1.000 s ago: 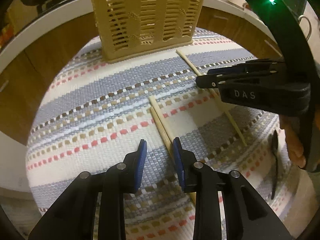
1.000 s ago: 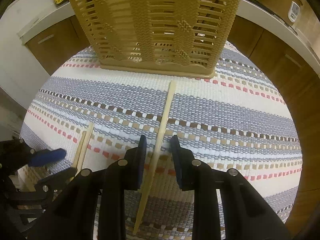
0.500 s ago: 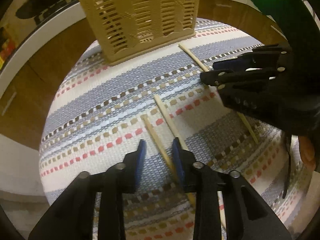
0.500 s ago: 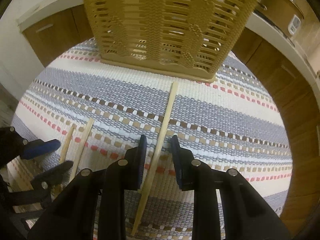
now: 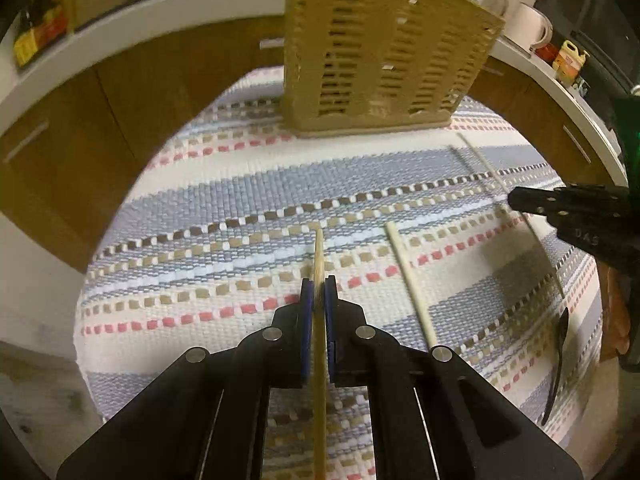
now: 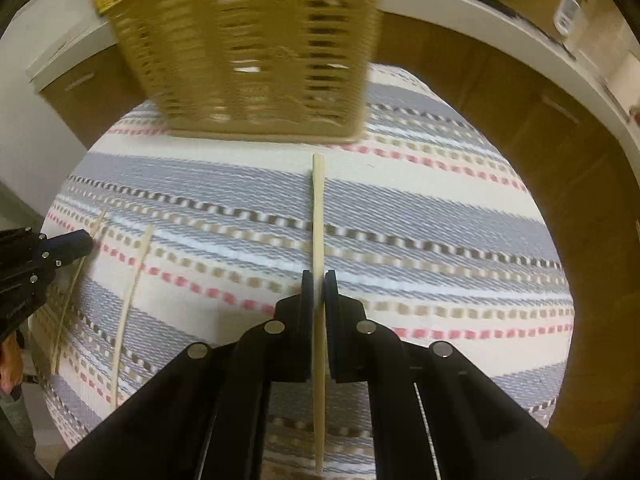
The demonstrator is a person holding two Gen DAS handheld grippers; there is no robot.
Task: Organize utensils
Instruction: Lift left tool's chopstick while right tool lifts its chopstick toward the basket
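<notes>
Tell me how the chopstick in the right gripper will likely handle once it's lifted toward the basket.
The chopstick looks thin, straight and stiff, so it probably won't droop. The right gripper pinches it mid-length between narrow pads, so it may pivot if bumped against the basket. It is likely very light.

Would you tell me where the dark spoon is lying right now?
In the left wrist view the dark spoon lies at the far right edge of the striped mat, below the right gripper and right of the loose chopstick.

"das" on the right hand-held gripper (image 5: 516, 200).
</notes>
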